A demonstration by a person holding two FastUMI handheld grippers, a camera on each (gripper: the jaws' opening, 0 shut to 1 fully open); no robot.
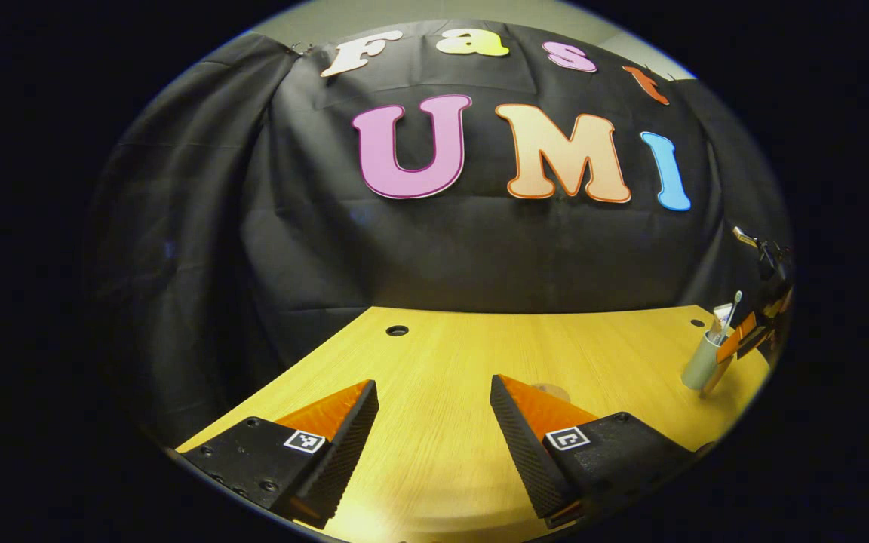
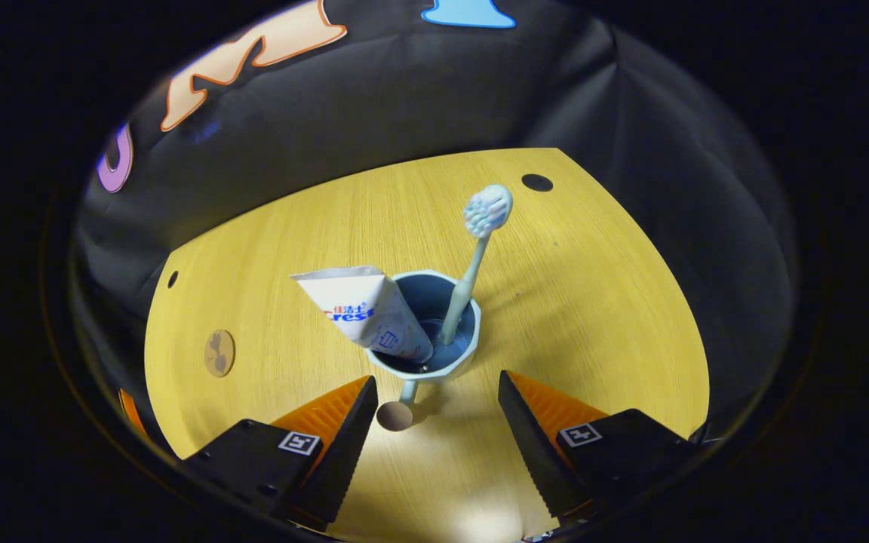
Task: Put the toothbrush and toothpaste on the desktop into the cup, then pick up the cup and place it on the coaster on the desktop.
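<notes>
A pale blue cup (image 2: pixel 434 362) stands on the wooden desktop (image 2: pixel 600 302) in the right gripper view. A white toothpaste tube (image 2: pixel 366 311) leans out of it to the left. A light blue toothbrush (image 2: pixel 476 249) stands in it, head up. My right gripper (image 2: pixel 438 422) is open just short of the cup, one finger on each side of its base, touching nothing. The round brown coaster (image 2: pixel 219 352) lies far to the left. My left gripper (image 1: pixel 434 430) is open over bare desktop, with the coaster (image 1: pixel 551 391) peeking out behind its right finger. The cup (image 1: pixel 701 363) and right gripper (image 1: pixel 730 348) show at far right.
A short stem with a round brown end (image 2: pixel 395 415) sticks out from the cup's foot toward my right gripper. Round holes (image 2: pixel 536 182) (image 1: pixel 397 330) sit near the desktop's back edge. Black cloth walls close in behind and at the sides.
</notes>
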